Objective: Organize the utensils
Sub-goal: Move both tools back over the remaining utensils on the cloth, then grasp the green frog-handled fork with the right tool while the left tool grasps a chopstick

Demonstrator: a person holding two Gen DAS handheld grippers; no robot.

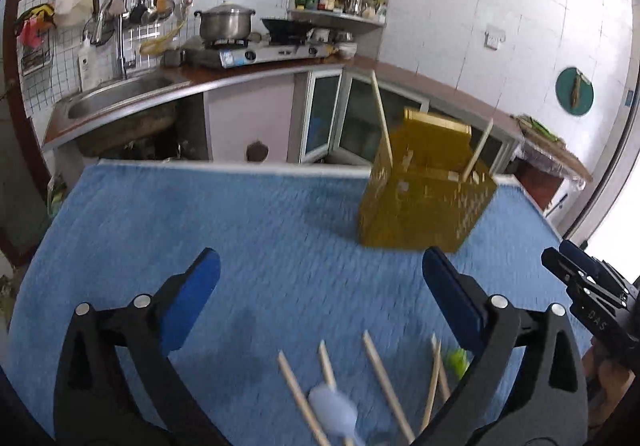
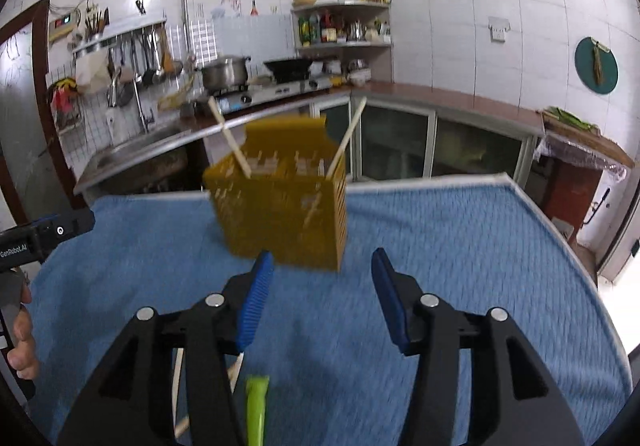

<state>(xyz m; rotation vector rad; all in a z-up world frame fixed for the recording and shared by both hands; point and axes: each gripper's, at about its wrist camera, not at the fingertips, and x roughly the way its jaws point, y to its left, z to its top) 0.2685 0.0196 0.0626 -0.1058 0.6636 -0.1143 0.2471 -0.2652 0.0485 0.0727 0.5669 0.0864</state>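
Note:
A yellow slotted utensil holder [image 1: 428, 190] stands on the blue cloth [image 1: 240, 230] with two wooden chopsticks [image 1: 382, 114] sticking up out of it; it also shows in the right wrist view [image 2: 284, 202]. My left gripper [image 1: 320, 270] is open and empty above the cloth. Below it lie several loose chopsticks [image 1: 384, 382], a pale blue spoon [image 1: 334, 412] and a green utensil [image 1: 458, 362]. My right gripper [image 2: 322, 266] is open and empty, just in front of the holder. The green utensil [image 2: 256, 406] and loose chopsticks [image 2: 178, 386] lie beneath it.
The table's far edge [image 1: 224, 164] faces a kitchen counter with a sink [image 1: 116, 98], a gas stove [image 1: 256, 50] with a pot, and cabinets. The right gripper's body [image 1: 592, 294] shows at the right edge of the left wrist view.

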